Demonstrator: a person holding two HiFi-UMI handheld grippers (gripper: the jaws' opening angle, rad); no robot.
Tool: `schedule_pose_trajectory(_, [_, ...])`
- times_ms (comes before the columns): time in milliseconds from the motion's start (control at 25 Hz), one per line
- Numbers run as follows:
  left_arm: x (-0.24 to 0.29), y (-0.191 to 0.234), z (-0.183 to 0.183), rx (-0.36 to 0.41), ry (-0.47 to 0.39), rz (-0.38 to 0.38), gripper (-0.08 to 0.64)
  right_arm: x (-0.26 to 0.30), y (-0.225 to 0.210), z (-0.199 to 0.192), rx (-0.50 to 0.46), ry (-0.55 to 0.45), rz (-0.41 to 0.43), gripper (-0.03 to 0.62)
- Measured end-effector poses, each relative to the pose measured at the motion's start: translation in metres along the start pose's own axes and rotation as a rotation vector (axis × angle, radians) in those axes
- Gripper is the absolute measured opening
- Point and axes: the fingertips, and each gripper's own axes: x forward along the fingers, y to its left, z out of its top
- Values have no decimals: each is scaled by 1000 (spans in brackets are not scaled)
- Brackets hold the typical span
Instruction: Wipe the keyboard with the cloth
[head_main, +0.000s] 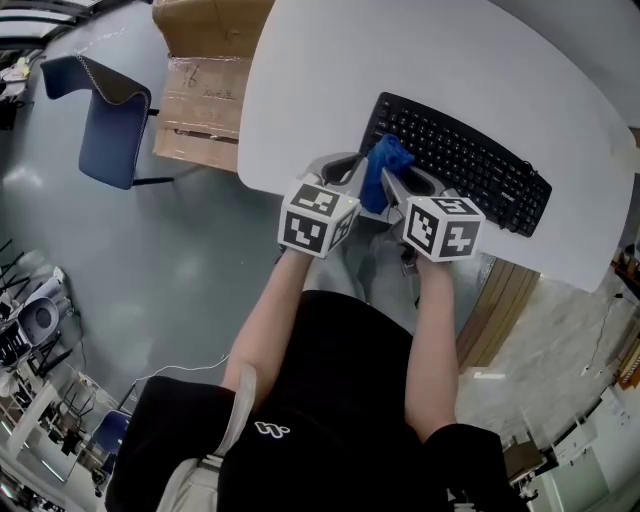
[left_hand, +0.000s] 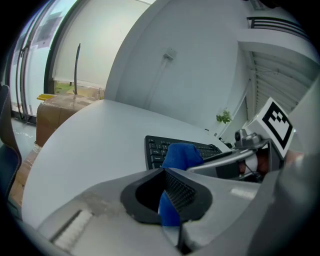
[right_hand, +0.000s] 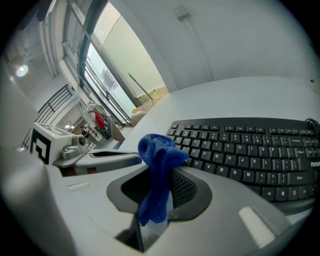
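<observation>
A black keyboard (head_main: 465, 160) lies on the white table (head_main: 320, 90), close to its near edge. A blue cloth (head_main: 384, 168) hangs bunched over the keyboard's left end. My left gripper (head_main: 358, 175) and right gripper (head_main: 395, 185) meet at the cloth, side by side. In the left gripper view the left gripper (left_hand: 169, 202) is shut with a fold of the cloth (left_hand: 181, 154) pinched between its jaws. The right gripper view shows the right gripper (right_hand: 159, 197) shut on the cloth (right_hand: 156, 150) too, with the keyboard (right_hand: 250, 150) just beyond it.
A cardboard box (head_main: 205, 80) and a blue chair (head_main: 110, 120) stand on the floor left of the table. A wooden panel (head_main: 495, 310) sits below the table's right side. The table's near edge runs just under both grippers.
</observation>
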Motion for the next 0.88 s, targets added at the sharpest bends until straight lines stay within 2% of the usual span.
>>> schedule_pose_trajectory(880, [33, -52, -6, 53, 56, -36, -2, -35, -46, -11, 61, -25, -14, 97])
